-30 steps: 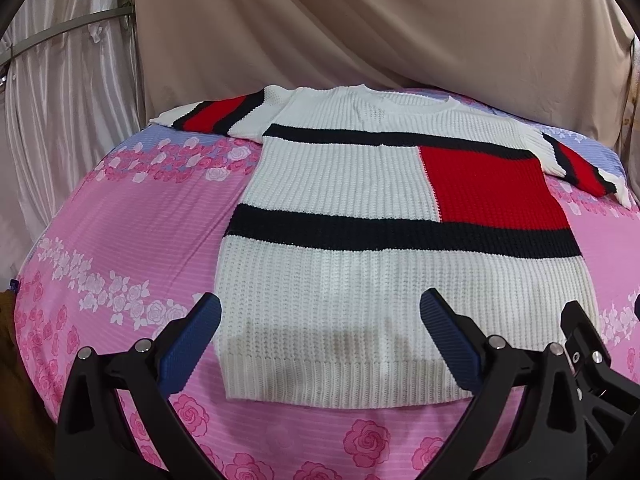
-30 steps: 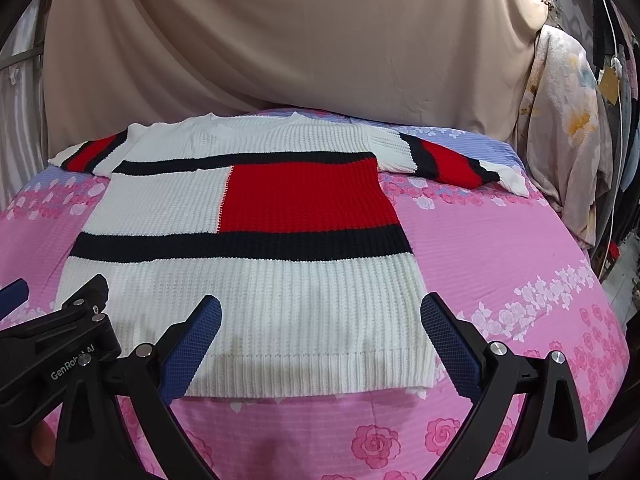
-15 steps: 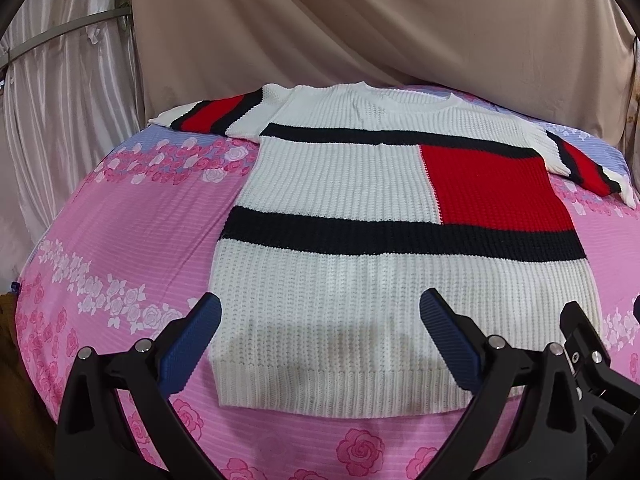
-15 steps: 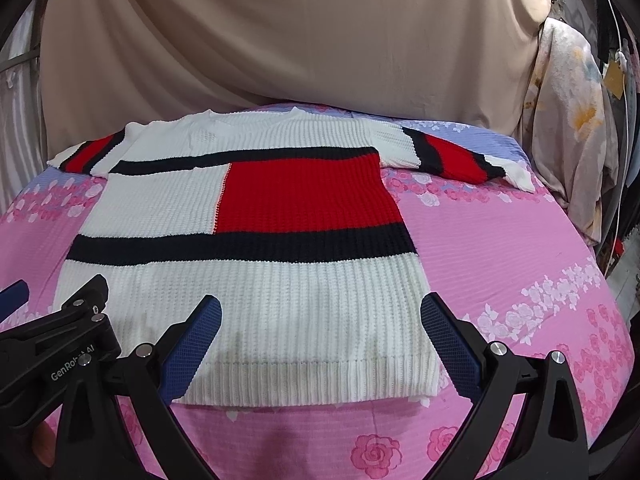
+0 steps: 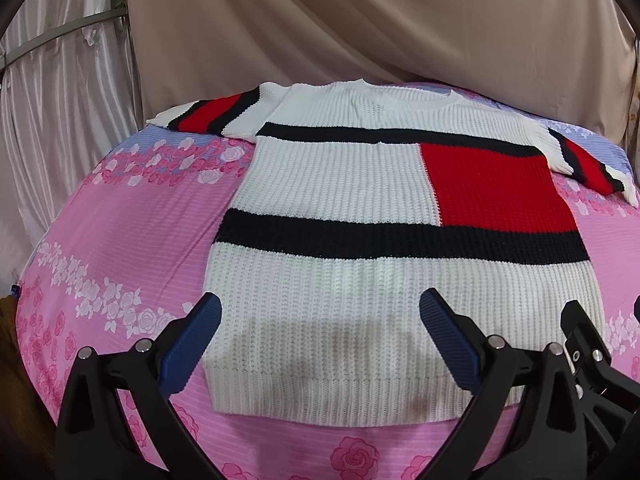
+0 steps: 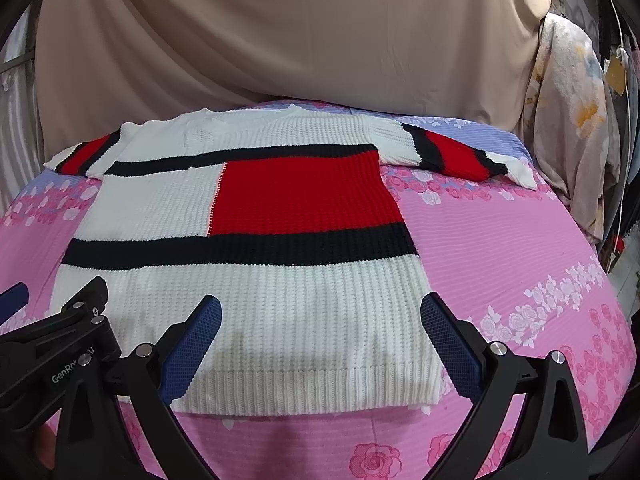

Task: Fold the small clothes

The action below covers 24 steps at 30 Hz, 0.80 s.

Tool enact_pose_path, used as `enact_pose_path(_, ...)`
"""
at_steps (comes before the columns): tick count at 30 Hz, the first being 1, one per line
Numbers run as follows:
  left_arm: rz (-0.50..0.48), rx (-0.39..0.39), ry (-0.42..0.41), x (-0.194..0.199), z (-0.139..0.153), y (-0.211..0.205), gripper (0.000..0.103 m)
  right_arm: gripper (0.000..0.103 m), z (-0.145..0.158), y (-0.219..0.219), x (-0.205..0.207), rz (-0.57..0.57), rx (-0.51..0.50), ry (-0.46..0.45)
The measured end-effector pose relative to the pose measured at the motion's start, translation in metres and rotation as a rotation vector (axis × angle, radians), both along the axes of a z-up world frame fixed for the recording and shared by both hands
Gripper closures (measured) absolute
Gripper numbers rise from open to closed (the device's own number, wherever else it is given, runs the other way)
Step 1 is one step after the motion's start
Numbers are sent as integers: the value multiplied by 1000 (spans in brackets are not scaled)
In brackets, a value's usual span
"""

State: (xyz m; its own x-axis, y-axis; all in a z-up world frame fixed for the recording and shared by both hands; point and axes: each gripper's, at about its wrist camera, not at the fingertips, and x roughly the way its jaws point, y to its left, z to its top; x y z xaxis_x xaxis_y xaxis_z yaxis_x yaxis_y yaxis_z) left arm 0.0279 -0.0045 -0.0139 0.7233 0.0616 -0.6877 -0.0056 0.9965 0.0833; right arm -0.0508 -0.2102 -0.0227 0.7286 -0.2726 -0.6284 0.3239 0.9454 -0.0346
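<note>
A white knit sweater (image 5: 340,184) (image 6: 280,300) with black bands and a red block lies flat on the pink floral bed, hem toward me, both striped sleeves spread out. My left gripper (image 5: 320,340) is open above the hem's left part, holding nothing. My right gripper (image 6: 320,340) hovers open over the hem's right part, its right fingertip (image 6: 444,332) just past the sweater's right edge. In the right wrist view the left gripper's body (image 6: 60,340) shows at lower left. The right gripper's body (image 5: 588,360) shows at lower right of the left wrist view.
The pink rose-print bedspread (image 5: 120,240) (image 6: 520,260) extends on both sides of the sweater. A beige cloth backdrop (image 6: 300,40) hangs behind the bed. Pale curtains and a rail (image 5: 52,80) stand at left. A floral fabric (image 6: 572,120) hangs at right.
Both grippers have moved slightly forward over the sweater's hem; the sweater appears a bit larger and lower in both views. Both stay open.
</note>
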Motion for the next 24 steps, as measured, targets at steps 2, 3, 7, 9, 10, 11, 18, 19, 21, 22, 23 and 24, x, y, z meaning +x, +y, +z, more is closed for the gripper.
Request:
enact_pose_path(2, 1, 1, 0, 0, 0, 0, 6, 5, 0, 0, 0, 1, 2, 1)
enact_pose_path(3, 1, 0, -1, 0, 0, 0, 6, 5, 0, -1, 1, 0, 3, 2)
enact_pose_path(7, 2, 3, -1, 1, 1, 0, 6, 5, 0, -1, 2, 0, 3, 1)
enact_pose_path(9, 2, 4, -1, 2, 1, -1, 6, 5, 0, -2, 2, 0, 3, 0)
enact_pose_path(10, 2, 5, -1, 2, 1, -1, 6, 5, 0, -2, 2, 0, 2, 0)
enact_pose_path(11, 2, 5, -1, 2, 1, -1, 6, 5, 0, -2, 2, -1, 1, 0)
enact_pose_path(18, 2, 6, 0, 3, 1, -1, 7, 5, 0, -3, 3, -1, 1, 0)
enact_pose_path(19, 2, 6, 1, 3, 1, -1, 7, 5, 0, -3, 4, -1, 3, 1)
enact_pose_path(21, 3, 8, 3, 5, 1, -1, 7, 5, 0, -4, 5, 0, 6, 5)
enact_pose_path(22, 3, 7, 5, 5, 1, 0, 7, 5, 0, -5, 6, 0, 6, 6)
enact_pose_path(23, 4, 6, 6, 6, 1, 0, 7, 5, 0, -5, 8, 0, 4, 6)
enact_pose_path(24, 5, 7, 7, 7, 1, 0, 7, 5, 0, -5, 9, -1, 3, 7)
